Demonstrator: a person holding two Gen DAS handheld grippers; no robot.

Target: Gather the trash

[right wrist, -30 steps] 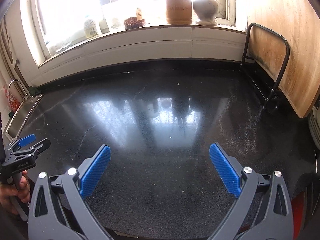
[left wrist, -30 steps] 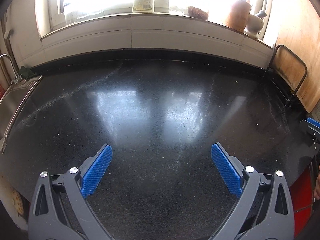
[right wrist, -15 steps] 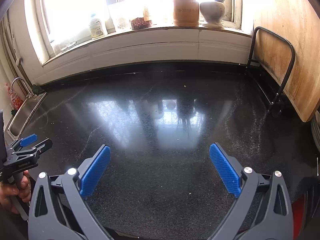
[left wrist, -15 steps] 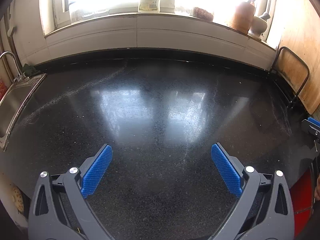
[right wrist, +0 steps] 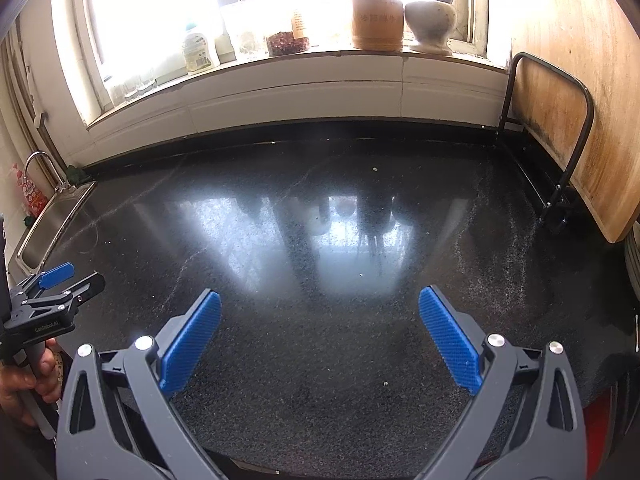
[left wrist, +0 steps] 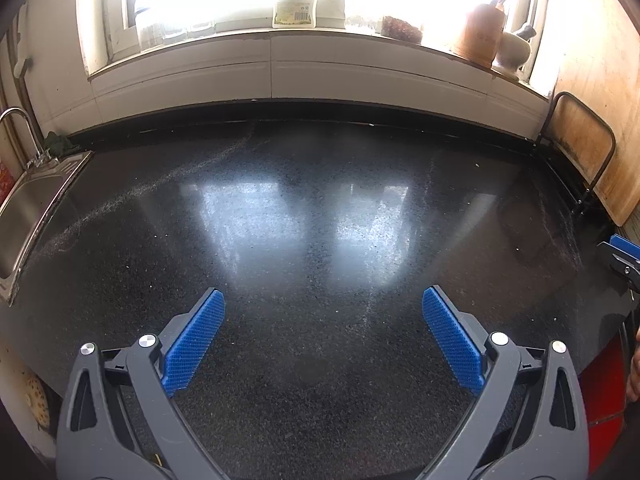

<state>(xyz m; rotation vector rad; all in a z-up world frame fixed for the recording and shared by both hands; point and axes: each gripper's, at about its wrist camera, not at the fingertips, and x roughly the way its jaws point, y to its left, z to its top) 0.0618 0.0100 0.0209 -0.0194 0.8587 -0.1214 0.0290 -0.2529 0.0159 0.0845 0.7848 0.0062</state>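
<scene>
The left gripper [left wrist: 323, 334] and right gripper [right wrist: 320, 334] are held spread and empty above the black countertop [right wrist: 320, 360]. Only small crumbs [right wrist: 375, 169] are seen; such specks could be missed or scattered.

Left gripper [left wrist: 323, 312] and right gripper [right wrist: 320, 314] both spread wide

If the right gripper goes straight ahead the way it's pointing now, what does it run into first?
Probably the black countertop itself: the open right gripper angles down toward bare counter, with only tiny crumbs ahead. If it cleared the surface, the white tiled wall under the windowsill comes next. Depth is hard to judge.
</scene>
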